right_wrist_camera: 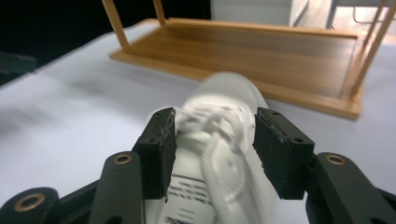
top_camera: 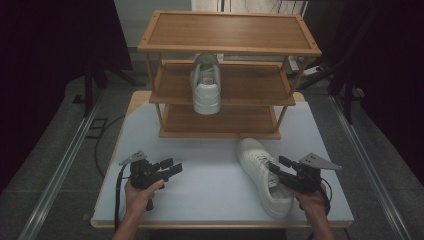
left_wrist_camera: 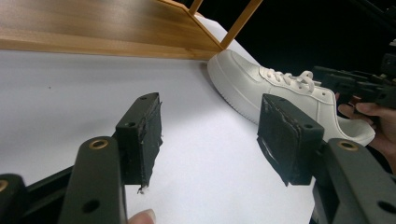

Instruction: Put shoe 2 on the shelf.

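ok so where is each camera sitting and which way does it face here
High view: above the person's side of the table, looking forward and down at the wooden shelf rack; both forearms, the left gripper and right gripper show.
Left gripper view: rides the left gripper, looking across the table between its open jaws; a thumb tip shows at the bottom edge.
Right gripper view: rides the right gripper, facing the rack along the white shoe, which lies between its jaws.
Shared: all three show that shoe on the table.

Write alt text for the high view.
A white lace-up sneaker lies on the pale grey table, the right gripper open over its collar. A matching sneaker sits on the three-tier wooden rack; the left gripper idles.
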### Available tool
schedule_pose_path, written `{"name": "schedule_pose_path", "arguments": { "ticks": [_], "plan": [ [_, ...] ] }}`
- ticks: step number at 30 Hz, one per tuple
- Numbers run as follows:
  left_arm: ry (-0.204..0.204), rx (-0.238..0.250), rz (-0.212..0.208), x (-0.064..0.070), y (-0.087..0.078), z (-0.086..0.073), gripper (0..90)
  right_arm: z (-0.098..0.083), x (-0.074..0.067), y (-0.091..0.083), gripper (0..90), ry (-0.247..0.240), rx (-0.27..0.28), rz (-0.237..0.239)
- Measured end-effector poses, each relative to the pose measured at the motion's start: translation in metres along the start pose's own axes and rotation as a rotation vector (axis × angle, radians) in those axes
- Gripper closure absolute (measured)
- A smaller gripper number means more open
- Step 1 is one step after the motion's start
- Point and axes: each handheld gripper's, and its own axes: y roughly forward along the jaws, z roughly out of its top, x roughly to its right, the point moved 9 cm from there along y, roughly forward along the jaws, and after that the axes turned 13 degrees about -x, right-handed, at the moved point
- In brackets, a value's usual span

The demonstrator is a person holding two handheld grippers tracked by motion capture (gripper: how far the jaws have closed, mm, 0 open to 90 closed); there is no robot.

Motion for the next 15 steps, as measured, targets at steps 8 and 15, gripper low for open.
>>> {"name": "schedule_pose_path", "arguments": {
  "ticks": [8, 15],
  "plan": [
    [0.002, -0.001, -0.001, 0.000, 0.000, -0.001, 39.8, -0.014, 0.009, 0.015, 57.0, 0.007, -0.071, -0.020],
    [0.000, -0.008, 0.000, -0.001, 0.002, -0.002, 39.8, -0.017, 0.012, 0.016, 65.4, -0.046, -0.126, -0.108]
  ]
}}
